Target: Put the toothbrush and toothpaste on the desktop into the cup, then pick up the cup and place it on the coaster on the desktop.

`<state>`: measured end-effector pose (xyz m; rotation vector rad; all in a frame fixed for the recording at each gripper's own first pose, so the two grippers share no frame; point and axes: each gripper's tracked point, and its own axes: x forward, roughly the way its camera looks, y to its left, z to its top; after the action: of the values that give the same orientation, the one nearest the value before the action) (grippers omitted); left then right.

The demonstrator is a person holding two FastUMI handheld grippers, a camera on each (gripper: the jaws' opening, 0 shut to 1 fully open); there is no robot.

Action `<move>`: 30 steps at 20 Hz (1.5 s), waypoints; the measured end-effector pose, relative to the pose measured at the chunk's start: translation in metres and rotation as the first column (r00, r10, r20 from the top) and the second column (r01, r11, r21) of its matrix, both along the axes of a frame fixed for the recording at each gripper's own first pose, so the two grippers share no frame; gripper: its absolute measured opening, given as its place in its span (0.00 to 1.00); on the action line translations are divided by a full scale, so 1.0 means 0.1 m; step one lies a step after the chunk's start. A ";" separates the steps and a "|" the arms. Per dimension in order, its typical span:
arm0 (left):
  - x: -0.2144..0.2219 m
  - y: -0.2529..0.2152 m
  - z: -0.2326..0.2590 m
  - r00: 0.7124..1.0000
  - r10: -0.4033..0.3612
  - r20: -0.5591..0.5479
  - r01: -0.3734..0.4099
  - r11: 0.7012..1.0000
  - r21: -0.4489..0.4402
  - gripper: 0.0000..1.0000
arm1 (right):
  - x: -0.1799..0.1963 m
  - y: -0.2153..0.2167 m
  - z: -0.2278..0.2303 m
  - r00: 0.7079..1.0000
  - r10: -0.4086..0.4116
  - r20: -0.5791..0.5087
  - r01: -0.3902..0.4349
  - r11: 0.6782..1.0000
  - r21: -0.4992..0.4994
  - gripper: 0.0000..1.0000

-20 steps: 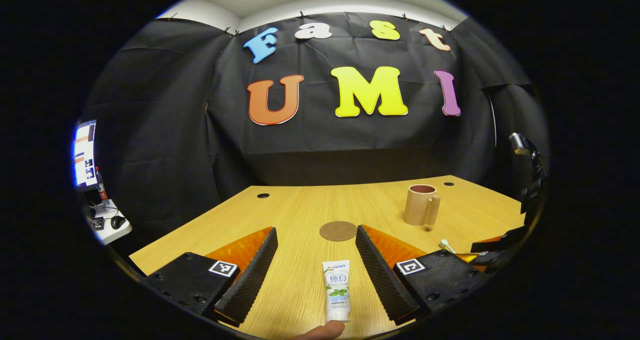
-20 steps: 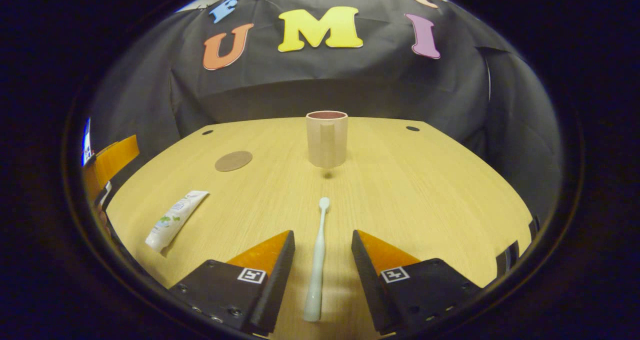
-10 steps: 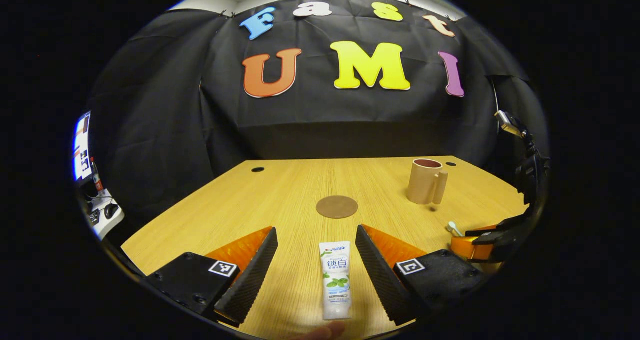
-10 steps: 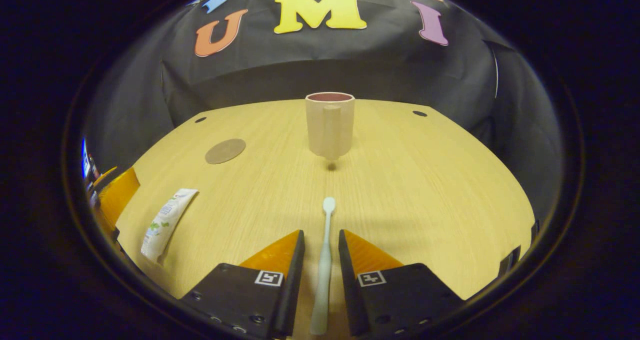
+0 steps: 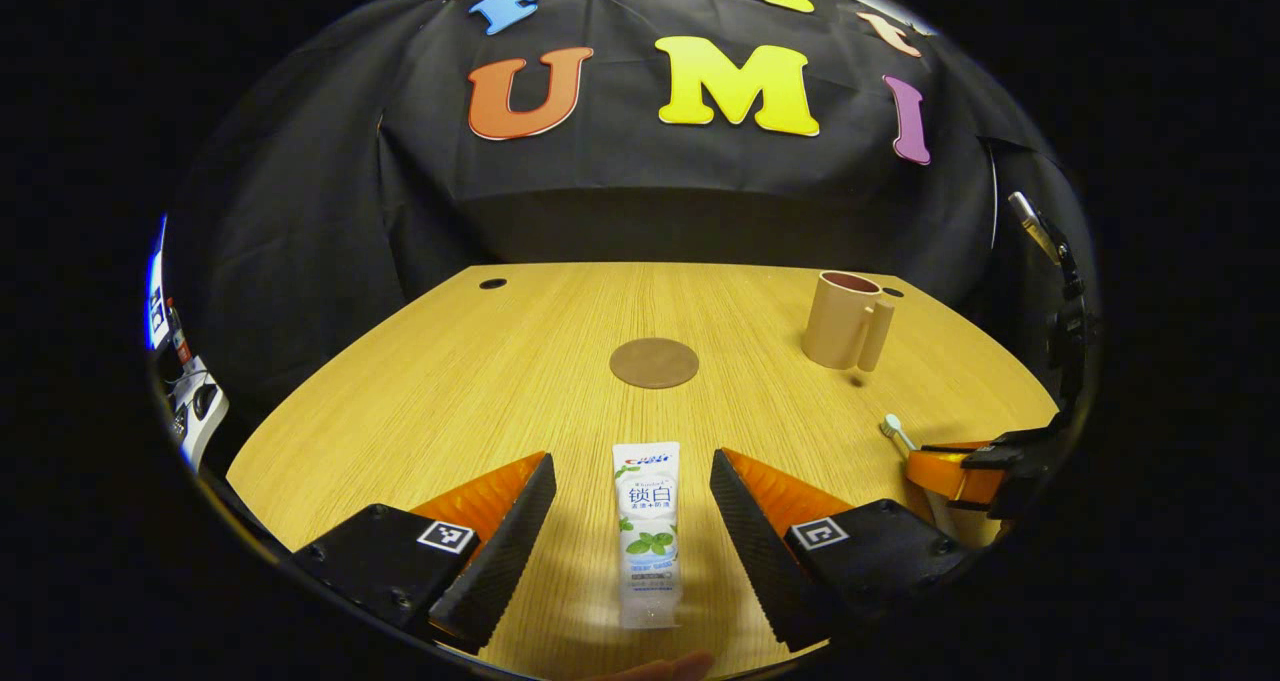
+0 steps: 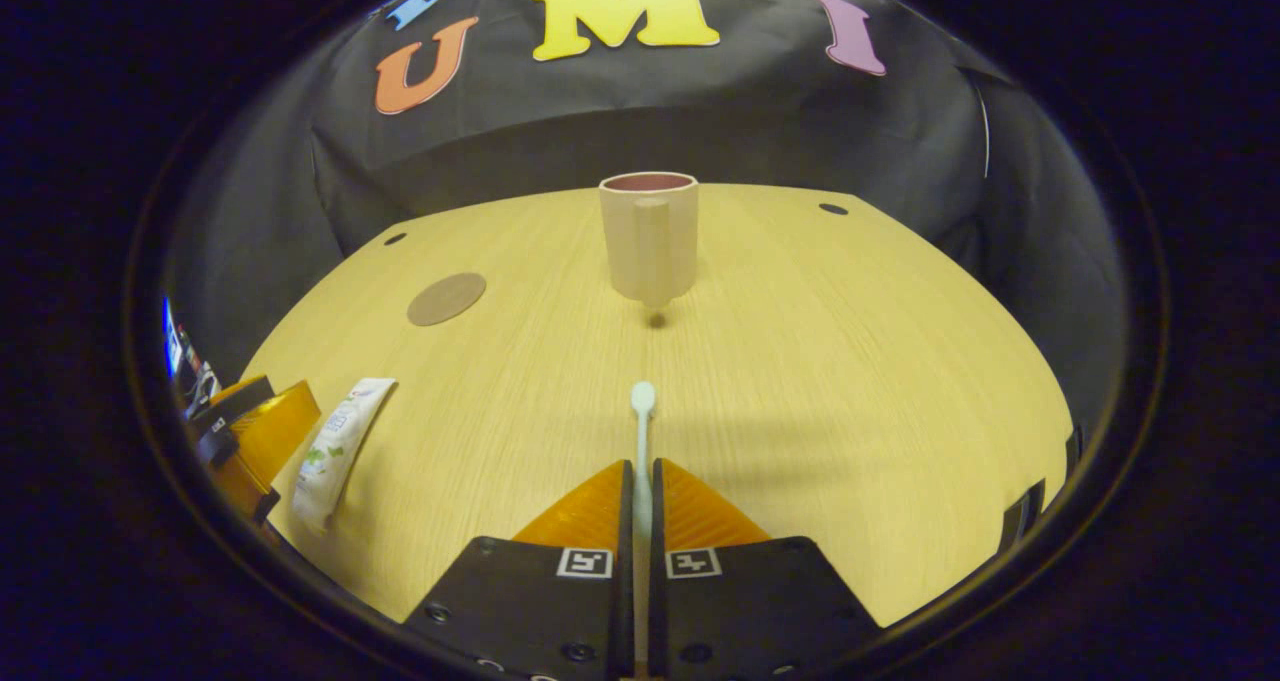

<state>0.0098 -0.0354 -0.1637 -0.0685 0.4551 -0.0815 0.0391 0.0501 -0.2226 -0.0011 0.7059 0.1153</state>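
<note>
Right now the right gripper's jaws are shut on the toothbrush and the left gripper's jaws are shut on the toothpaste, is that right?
Half right. In the left gripper view the left gripper is open, its jaws standing apart on either side of the toothpaste, not pressing it. The right gripper is indeed shut on the toothbrush.

- Pale slim plastic toothbrush [image 6: 641, 431]: handle clamped betw. the right gripper [image 6: 641, 473] fingers, head sticking out fwd toward the cup; brush head [image 5: 891, 426] also seen in left gripper view.
- White soft toothpaste tube w/ green leaf print [image 5: 646, 533]: flat on light wood desktop [image 5: 500, 381], lying lengthwise betw. the spread fingers of left gripper [image 5: 633, 473], not touched by them.
- Beige cylindrical cup w/ handle [image 6: 648, 236]: upright, dark-pink inside, handle facing right gripper view.
- Round flat brown coaster [image 5: 654, 363]: bare, mid-desk, left of cup, well apart.
</note>
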 end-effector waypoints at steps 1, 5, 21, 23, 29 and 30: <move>-0.01 -0.01 -0.03 1.000 -0.001 -0.019 0.001 1.000 -0.008 0.99 | 0.00 0.00 0.00 1.000 0.001 -0.001 -0.001 1.000 0.004 0.03; -0.01 -0.10 -0.22 0.992 -0.033 -0.121 0.031 0.999 -0.018 0.94 | -0.01 0.01 0.03 0.999 0.026 0.026 -0.028 0.999 0.040 0.04; -0.03 -0.08 -0.48 0.934 -0.110 -0.340 0.129 0.991 0.034 0.46 | -0.33 -0.02 0.51 0.977 0.096 0.190 -0.116 0.988 0.099 0.04; -0.03 -0.08 -0.46 0.940 -0.090 -0.328 0.103 0.994 0.022 0.47 | -0.35 -0.03 0.55 0.975 0.095 0.199 -0.117 0.988 0.103 0.04; -0.04 -0.14 -0.26 0.975 -0.080 -0.207 0.073 0.996 -0.041 0.36 | -0.28 -0.11 0.80 0.965 0.072 0.251 -0.103 0.989 0.111 0.04; -0.03 -0.13 -0.21 0.981 -0.070 -0.183 0.063 0.997 -0.044 0.36 | -0.24 -0.13 0.86 0.962 0.067 0.265 -0.098 0.990 0.105 0.04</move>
<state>0.0064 -0.0480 -0.1844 -0.0983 0.6410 -0.1503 0.0146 0.0375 -0.1363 0.0663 0.4345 0.2327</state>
